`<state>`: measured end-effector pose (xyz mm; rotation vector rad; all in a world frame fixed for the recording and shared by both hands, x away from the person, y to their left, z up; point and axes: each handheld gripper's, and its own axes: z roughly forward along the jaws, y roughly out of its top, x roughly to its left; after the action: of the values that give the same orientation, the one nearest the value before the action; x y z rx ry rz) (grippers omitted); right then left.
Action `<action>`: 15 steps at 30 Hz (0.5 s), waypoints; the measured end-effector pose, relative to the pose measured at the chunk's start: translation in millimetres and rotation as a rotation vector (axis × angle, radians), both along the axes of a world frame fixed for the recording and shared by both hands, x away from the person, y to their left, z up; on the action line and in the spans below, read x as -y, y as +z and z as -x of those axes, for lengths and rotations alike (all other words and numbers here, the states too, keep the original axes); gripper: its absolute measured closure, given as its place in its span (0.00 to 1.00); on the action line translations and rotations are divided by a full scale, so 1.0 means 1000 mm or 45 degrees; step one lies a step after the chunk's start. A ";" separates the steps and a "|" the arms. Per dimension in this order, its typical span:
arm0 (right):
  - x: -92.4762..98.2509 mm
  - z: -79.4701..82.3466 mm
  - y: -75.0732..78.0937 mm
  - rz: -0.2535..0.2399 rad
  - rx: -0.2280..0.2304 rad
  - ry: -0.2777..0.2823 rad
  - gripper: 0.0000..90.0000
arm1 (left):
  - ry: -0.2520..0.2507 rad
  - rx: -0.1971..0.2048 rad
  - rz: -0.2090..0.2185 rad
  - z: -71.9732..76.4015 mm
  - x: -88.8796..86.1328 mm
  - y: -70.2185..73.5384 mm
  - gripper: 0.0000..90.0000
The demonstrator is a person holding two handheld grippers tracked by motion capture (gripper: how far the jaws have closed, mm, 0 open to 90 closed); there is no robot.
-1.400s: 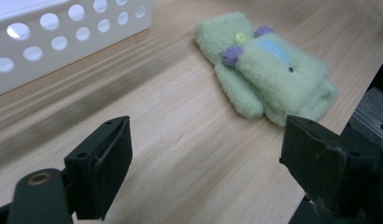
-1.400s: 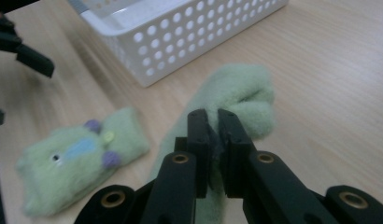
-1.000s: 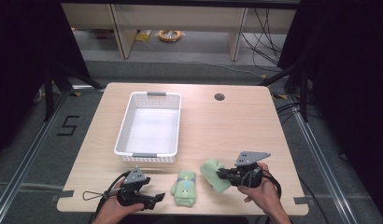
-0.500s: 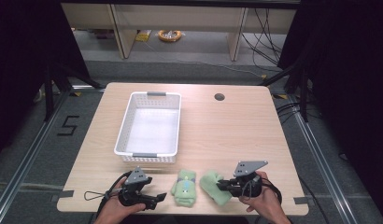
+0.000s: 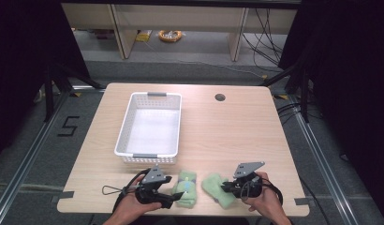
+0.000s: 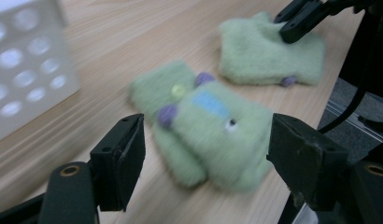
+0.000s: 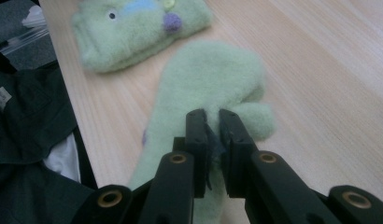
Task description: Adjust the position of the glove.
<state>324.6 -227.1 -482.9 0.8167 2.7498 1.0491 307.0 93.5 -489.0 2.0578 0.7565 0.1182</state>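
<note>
Green plain mitten is being pinched by right gripper; left gripper, jaws just narrowing yet open, is straddling decorated mitten.

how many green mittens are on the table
2. The decorated mitten lies near the front edge, between the open jaws of the left gripper. The plain mitten lies to its right, pinched by the right gripper. None shows in the white basket.
</note>
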 end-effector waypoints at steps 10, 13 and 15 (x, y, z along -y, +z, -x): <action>-0.003 0.004 -0.003 0.023 0.009 -0.041 0.89 | -0.059 -0.030 0.003 -0.024 0.039 0.008 0.45; -0.002 0.004 -0.003 0.033 0.031 -0.037 0.88 | -0.104 -0.036 -0.024 -0.031 0.054 0.007 0.48; -0.002 0.006 -0.004 0.034 0.023 -0.039 0.88 | -0.119 -0.042 -0.041 -0.034 0.061 0.006 0.51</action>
<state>318.8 -225.0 -486.7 0.8382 2.7216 1.0067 340.8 32.1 -482.8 2.1264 0.6816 0.0440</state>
